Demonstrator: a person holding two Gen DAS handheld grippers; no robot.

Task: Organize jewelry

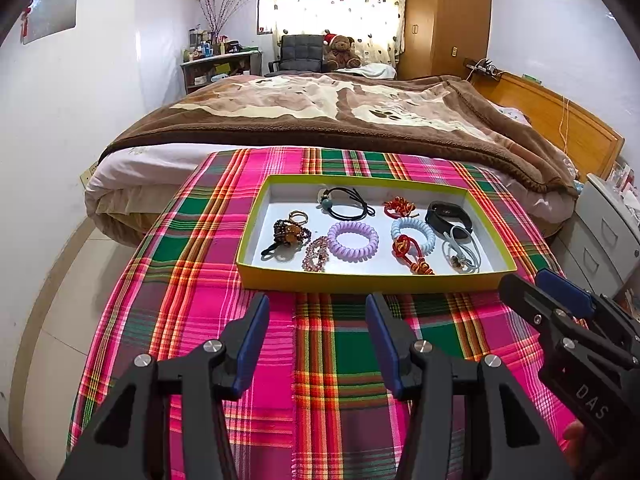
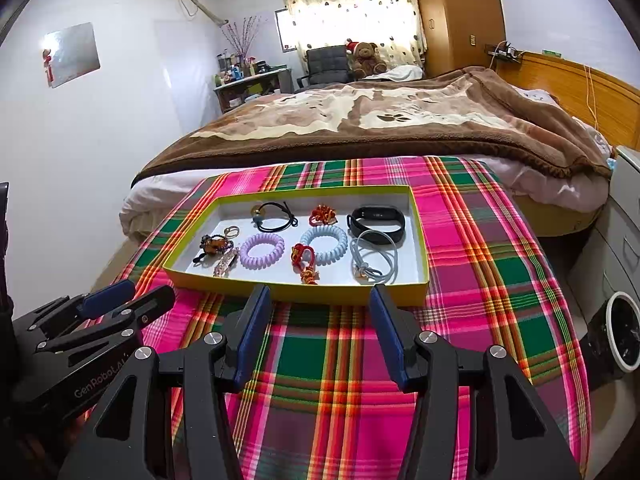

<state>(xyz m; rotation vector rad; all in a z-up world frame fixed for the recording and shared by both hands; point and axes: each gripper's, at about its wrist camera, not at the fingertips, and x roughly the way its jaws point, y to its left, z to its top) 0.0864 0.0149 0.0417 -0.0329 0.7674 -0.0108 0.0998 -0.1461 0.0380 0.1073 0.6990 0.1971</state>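
Yellow tray (image 1: 372,280) of jewelry lies just beyond both spread-wide, empty grippers

Left gripper (image 1: 316,312) spread wide, empty, above plaid cloth (image 1: 340,360). Tray (image 1: 372,276) just beyond, holding bands. Right gripper (image 1: 532,284) near right.
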